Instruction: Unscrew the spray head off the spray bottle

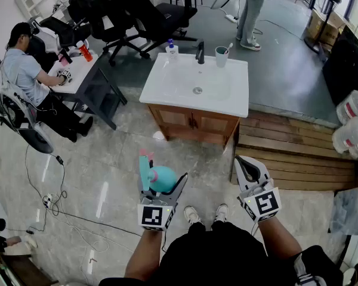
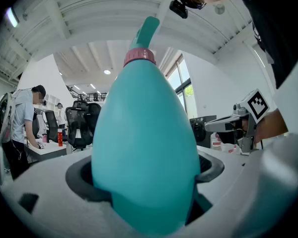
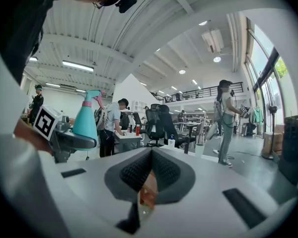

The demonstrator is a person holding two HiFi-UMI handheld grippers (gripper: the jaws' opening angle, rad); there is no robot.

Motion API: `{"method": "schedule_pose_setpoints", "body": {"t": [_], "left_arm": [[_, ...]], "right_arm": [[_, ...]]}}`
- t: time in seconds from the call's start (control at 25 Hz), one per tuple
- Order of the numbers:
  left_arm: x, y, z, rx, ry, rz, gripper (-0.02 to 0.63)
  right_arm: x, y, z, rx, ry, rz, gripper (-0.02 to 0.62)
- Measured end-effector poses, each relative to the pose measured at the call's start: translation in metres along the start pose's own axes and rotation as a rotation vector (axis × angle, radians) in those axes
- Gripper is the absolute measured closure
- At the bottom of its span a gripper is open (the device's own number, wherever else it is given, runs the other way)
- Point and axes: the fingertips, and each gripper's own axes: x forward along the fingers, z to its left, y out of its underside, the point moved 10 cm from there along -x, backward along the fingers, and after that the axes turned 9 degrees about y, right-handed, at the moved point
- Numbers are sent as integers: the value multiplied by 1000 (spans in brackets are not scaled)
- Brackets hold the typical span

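Observation:
The teal spray bottle point(image 1: 163, 178) sits between the jaws of my left gripper point(image 1: 163, 185), which is shut on its round body. Its pink collar and teal spray head point(image 1: 144, 161) stick out to the left of the body. In the left gripper view the bottle point(image 2: 144, 143) fills the middle and stands upright, with the pink collar point(image 2: 139, 56) and spray head point(image 2: 147, 29) on top. My right gripper point(image 1: 246, 163) is level, a hand's width to the right of the bottle, shut and empty. The right gripper view shows its pads point(image 3: 139, 170) pressed together and the bottle point(image 3: 85, 119) at the left.
A white sink cabinet point(image 1: 197, 87) with a tap, a cup and a bottle stands ahead. Wooden steps point(image 1: 295, 154) lie to its right. A person sits at a desk point(image 1: 77, 76) at the left, by office chairs. Cables point(image 1: 51, 201) trail over the tiled floor.

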Motion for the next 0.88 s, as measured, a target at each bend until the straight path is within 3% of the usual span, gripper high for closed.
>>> {"method": "schedule_pose_setpoints", "body": {"t": [0.88], "left_arm": [[-10, 2, 43, 53, 51, 10, 132]], "right_arm": [[26, -8, 40, 58, 47, -44, 591]]}}
